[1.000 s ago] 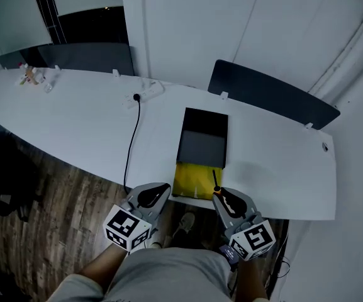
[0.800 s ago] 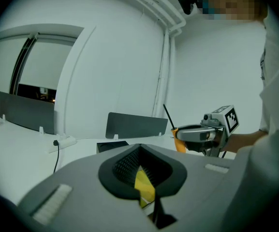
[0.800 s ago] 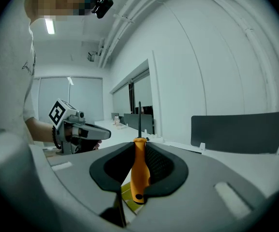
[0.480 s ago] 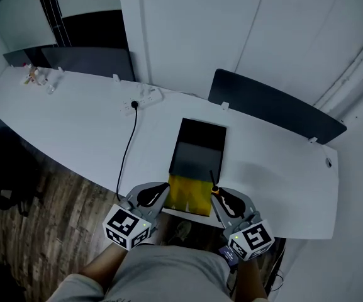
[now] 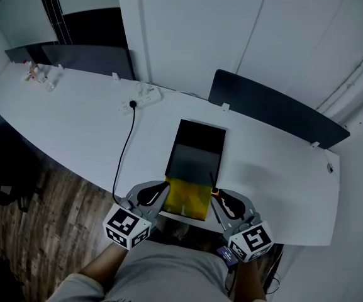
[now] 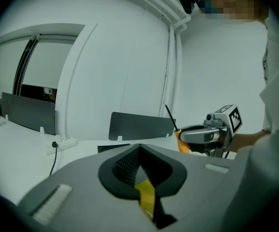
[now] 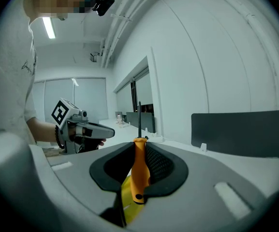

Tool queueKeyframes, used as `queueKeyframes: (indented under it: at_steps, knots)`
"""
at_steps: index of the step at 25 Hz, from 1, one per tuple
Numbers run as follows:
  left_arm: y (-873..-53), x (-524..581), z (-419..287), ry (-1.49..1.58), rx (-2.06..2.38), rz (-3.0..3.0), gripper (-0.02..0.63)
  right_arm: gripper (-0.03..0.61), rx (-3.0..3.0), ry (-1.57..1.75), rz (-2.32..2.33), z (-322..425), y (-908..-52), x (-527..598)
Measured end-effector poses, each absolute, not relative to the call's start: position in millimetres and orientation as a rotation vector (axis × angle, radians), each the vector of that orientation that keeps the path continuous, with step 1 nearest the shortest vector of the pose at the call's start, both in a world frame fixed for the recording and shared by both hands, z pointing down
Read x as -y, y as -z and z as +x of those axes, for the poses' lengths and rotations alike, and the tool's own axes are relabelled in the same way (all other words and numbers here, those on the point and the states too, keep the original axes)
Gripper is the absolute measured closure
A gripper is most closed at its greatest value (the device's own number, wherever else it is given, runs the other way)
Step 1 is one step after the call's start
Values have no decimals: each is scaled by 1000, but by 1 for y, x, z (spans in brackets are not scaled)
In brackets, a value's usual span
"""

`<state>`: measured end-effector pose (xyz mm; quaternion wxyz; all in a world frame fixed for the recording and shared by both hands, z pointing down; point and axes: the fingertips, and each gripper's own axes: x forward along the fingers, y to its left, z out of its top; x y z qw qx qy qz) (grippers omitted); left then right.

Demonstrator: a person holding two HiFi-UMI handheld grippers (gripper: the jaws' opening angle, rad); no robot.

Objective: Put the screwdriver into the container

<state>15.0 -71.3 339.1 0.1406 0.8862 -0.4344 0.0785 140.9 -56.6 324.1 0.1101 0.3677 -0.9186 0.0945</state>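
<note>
- While the right gripper (image 5: 217, 197) hovers at the container's near right corner, its jaws pinch the orange handle of the screwdriver (image 7: 139, 170), whose dark shaft stands upright.
- Seen from the head view, the screwdriver (image 5: 213, 185) leans just over the right edge of the black container (image 5: 201, 126), above the container's yellow near end (image 5: 189, 197).
- The left gripper (image 5: 158, 192) is at the container's near left corner with its jaws pressed together on nothing. Yellow shows below them.
- Over the last second little has shifted. Both grippers have closed in slightly on the container's yellow end, and the screwdriver stays clamped and outside the container.
- The placing looks not yet done. The tool probably needs carrying farther over the container's dark well before it is let go.
- Beyond the container's far left corner lie a power strip (image 5: 141, 97) and its cable (image 5: 127, 148) on the white desk (image 5: 74, 112).
</note>
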Motion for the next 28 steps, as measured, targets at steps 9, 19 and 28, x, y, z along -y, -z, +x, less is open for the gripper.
queueKeyframes:
  at_steps: [9,19,28]
  knots:
    - [-342,78,5,-229,1250,2545,612,491,2687,-288,1066,131,-331,63]
    - [-339,94,-11,-257,1182,2573,612,491,2601,-322,1099,118,-339,73]
    - [-355,101,-14,-291,1140,2578,612,491,2542,-341,1090,111,-357,80]
